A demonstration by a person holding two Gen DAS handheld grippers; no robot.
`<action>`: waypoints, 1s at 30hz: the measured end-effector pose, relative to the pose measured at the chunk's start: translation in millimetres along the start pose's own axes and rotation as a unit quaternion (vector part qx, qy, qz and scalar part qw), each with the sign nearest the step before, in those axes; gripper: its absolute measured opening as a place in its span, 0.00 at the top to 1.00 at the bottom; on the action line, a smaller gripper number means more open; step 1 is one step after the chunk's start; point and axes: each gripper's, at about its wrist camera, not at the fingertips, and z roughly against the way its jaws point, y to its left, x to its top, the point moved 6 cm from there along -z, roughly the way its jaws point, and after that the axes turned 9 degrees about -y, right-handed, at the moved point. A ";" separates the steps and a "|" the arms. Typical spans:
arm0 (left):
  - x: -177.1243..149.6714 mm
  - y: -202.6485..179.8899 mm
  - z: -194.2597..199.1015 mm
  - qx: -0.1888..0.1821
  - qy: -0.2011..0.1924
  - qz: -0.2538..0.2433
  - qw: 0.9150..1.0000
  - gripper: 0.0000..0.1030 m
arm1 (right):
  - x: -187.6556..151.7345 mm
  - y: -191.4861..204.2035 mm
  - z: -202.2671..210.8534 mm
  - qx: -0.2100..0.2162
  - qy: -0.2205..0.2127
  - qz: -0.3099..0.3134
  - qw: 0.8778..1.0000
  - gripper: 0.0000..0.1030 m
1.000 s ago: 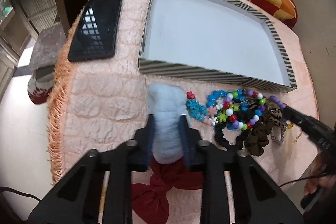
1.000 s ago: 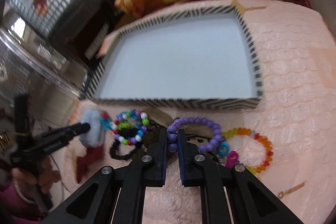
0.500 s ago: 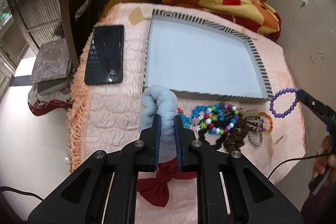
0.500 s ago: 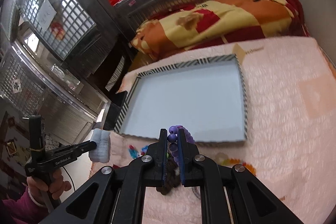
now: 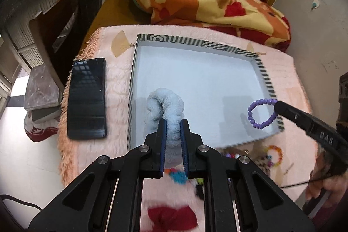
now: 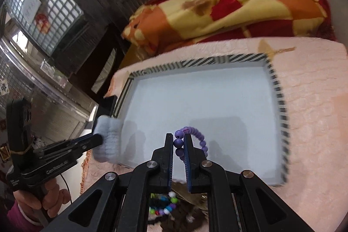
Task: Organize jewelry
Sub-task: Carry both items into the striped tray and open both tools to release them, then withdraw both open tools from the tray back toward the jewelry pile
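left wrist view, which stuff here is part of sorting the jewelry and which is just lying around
Part of the job:
- fluffy blue scrunchie, held in left tongs
- purple bead bracelet, held in right tongs
- striped tray
- pile of bracelets
- red bow

Just lying about:
- phone
- blanket

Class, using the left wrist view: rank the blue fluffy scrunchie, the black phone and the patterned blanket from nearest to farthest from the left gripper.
1. The blue fluffy scrunchie: clamped in the left gripper, over the striped tray.
2. The black phone: off to the left on the pink cloth, outside the tray.
3. The patterned blanket: beyond the tray's far edge, at the back.
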 end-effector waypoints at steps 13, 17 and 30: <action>-6.0 31.6 -52.5 0.017 0.048 0.000 0.999 0.89 | -39.7 40.8 -87.3 0.039 0.104 0.002 0.994 0.92; -4.7 32.9 -54.1 0.023 0.048 0.001 0.999 0.76 | -41.4 33.1 -82.8 0.039 0.108 -0.016 0.993 0.81; -17.5 20.2 -14.3 0.044 0.017 0.013 0.999 0.53 | -39.9 3.7 9.1 -0.014 0.028 0.017 0.999 0.75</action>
